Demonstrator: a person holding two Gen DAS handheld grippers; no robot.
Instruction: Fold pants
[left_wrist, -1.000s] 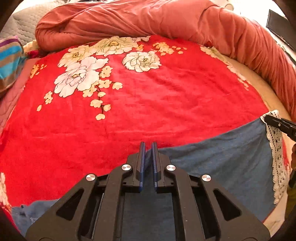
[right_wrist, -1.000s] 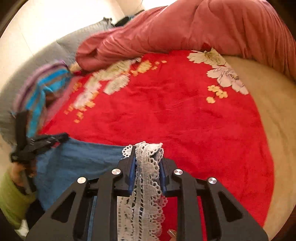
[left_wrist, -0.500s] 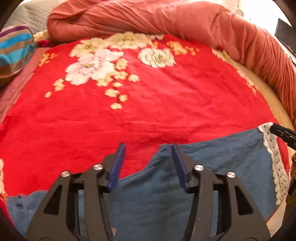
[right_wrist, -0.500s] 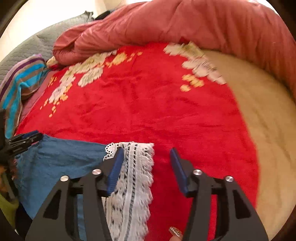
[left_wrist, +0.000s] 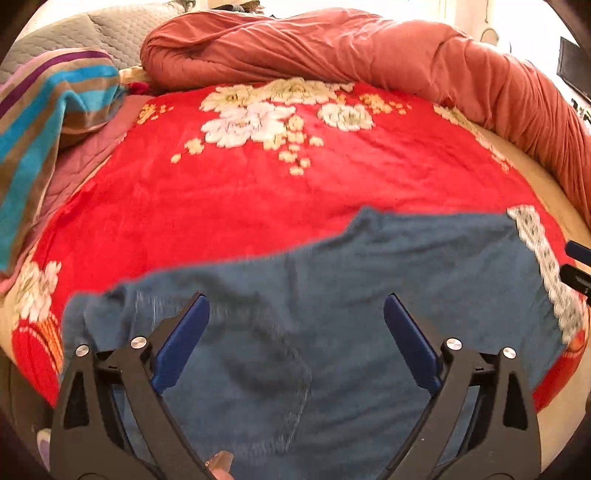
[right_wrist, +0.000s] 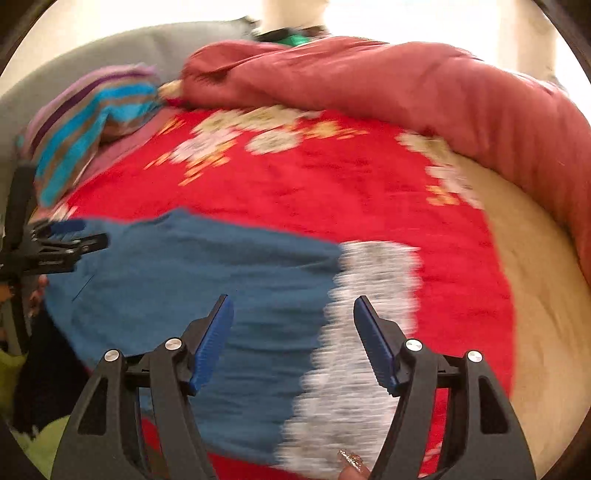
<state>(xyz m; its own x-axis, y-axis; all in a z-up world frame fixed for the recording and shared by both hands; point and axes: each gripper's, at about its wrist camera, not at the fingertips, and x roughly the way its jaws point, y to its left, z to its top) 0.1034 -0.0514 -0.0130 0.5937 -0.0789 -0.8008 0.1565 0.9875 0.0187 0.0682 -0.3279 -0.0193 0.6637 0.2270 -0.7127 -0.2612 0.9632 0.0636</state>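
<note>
Spread across the bed is a bright red plush blanket with cream flowers (left_wrist: 258, 192), a rust-coloured quilt (left_wrist: 332, 48) heaped along its far edge and a striped turquoise, brown and purple towel (left_wrist: 44, 110) bunched at the left. On the near part of that blanket lie the blue denim pants with a white lace hem (left_wrist: 369, 280), flat and loose. From the left wrist view the left gripper (left_wrist: 295, 321) hangs over the denim with its blue pads far apart, jaws opening, cloth below them but nothing pinched; stitched pocket seams show here, and the lace band sits far right beside a sliver of the right gripper (left_wrist: 578, 266). Over to the right wrist view: the right gripper (right_wrist: 293, 328) hovers above the border where denim meets lace, jaws opening to a moderate gap, pads clear of the fabric. Only this view shows the cream sheet (right_wrist: 535, 332) beyond the blanket's right edge, a lime-green sleeve (right_wrist: 11, 373) at lower left, and the left gripper (right_wrist: 59, 243) seen from the side. A second ago both sets of jaws were clamped, the left on the denim edge, the right on the lace; now both have let go and drawn back, and much more of the pants fills each view.
</note>
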